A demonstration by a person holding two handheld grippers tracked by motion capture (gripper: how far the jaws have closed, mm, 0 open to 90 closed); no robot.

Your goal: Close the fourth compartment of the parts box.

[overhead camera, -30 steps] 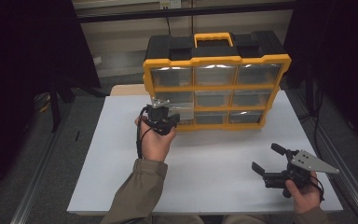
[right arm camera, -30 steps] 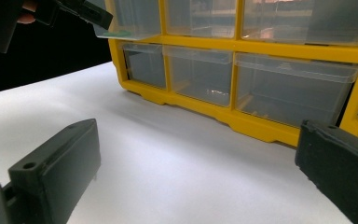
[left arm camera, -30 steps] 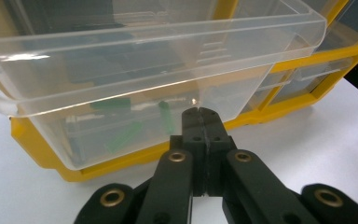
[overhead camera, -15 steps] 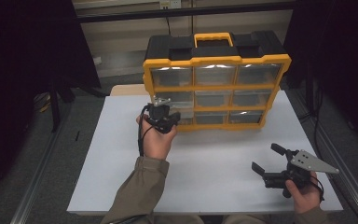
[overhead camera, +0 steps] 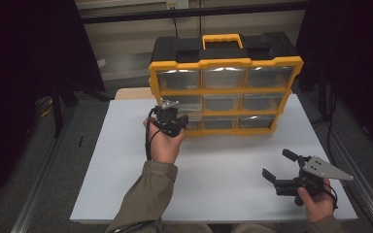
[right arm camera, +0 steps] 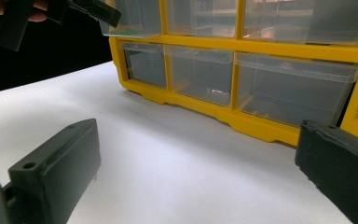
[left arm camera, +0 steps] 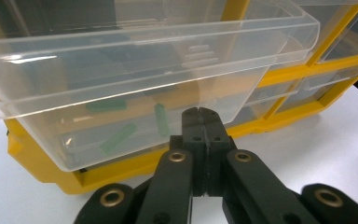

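A yellow and black drawer organizer (overhead camera: 226, 91) with clear drawers stands at the back of the white table (overhead camera: 126, 160). Its left middle drawer (left arm camera: 121, 70) is pulled out and holds several green pieces (left arm camera: 119, 137). My left gripper (left arm camera: 198, 113) is shut, its tips against the lower front of that drawer, with nothing visible between the jaws. From above, the left gripper (overhead camera: 172, 120) sits at the organizer's lower left. My right gripper (overhead camera: 278, 164) stands open above the table's front right, with nothing between its jaws (right arm camera: 196, 177), facing the organizer's bottom row (right arm camera: 200, 74).
The organizer's yellow carry handle (overhead camera: 222, 39) tops its black back part. Bare white tabletop lies between the two hands. Metal rails (overhead camera: 354, 174) run along the table's sides, and dark curtains hang left and right.
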